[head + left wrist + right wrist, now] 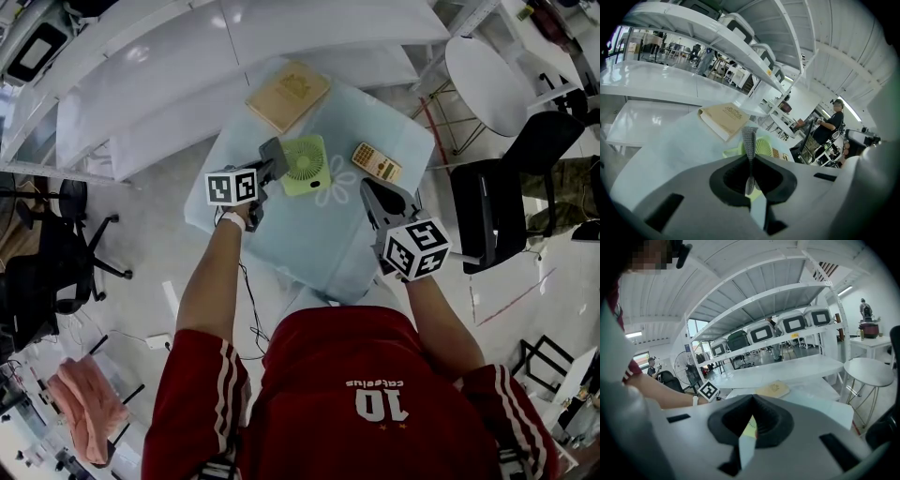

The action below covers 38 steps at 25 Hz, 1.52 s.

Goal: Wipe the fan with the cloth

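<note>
A: Fan (pixel 305 164) first. Where is it?

B: It is light green and it sits on the pale table (pixel 309 234), in front of the person. In the head view its round grille faces up to the camera.

A: What is nearest to the person?

B: The right gripper (pixel 377 193). It is nearer than the fan and to the right of it, apart from it. From the head view its jaws seem to stand apart, and nothing is between them.

A: And the other one?

B: The left gripper (pixel 274 153) is at the left edge of the fan, with its tip just beside the housing. I cannot tell if it touches. In the left gripper view the jaws are pressed together. A grey woven strip (pixel 749 140) runs along the line where they meet, but I cannot tell if it is pad or cloth.

A: What is around the fan?

B: A small yellow calculator (pixel 376 162) lies just to the right of it. A tan book (pixel 288 95) lies flat behind the fan, near it. Long white shelves (pixel 187 66) stand further behind.
</note>
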{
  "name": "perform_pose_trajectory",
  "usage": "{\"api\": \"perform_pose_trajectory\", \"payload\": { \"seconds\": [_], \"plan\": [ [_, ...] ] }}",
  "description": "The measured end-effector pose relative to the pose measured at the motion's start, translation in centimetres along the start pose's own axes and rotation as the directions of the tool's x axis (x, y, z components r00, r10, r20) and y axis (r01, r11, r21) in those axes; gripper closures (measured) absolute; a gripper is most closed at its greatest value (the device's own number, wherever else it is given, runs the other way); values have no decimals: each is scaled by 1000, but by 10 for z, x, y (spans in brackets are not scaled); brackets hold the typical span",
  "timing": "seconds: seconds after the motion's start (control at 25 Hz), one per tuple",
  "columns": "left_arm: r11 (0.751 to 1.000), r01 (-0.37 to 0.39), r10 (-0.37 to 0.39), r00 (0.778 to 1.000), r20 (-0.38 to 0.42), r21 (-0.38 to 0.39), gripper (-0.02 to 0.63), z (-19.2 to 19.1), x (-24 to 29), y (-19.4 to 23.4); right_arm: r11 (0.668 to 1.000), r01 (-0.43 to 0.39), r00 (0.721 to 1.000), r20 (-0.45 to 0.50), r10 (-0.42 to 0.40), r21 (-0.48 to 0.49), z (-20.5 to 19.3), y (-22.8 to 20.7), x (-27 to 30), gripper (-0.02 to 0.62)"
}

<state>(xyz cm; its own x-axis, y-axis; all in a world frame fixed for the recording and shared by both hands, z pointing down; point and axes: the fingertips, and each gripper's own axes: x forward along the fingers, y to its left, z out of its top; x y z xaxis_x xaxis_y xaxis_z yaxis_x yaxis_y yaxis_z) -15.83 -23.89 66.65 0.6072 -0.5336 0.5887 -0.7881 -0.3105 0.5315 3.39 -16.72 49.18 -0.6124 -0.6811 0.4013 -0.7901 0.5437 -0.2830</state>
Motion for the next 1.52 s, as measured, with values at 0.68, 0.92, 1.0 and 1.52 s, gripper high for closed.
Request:
{"api": "perform_pose_trajectory", "payload": {
  "seconds": [0.68,0.92,1.0,1.52],
  "plan": [
    [999,31,-30,999,45,-28,586,-5,-21,-9,1000,17,1000,25,-17,6,0,16,-16,592],
    [998,59,-58,998,39,-26,586,-12,-18,-21,999,34,999,36,-34,11,-1,20,-25,592],
    [997,72,-71,997,38,-26,586,-14,-15,-26,999,40,998,37,-40,12,-3,19,-28,591],
    [992,129,-129,992,14,-2,586,-12,23,-67,998,67,997,27,-67,15,-4,0,-39,591]
  ]
}}
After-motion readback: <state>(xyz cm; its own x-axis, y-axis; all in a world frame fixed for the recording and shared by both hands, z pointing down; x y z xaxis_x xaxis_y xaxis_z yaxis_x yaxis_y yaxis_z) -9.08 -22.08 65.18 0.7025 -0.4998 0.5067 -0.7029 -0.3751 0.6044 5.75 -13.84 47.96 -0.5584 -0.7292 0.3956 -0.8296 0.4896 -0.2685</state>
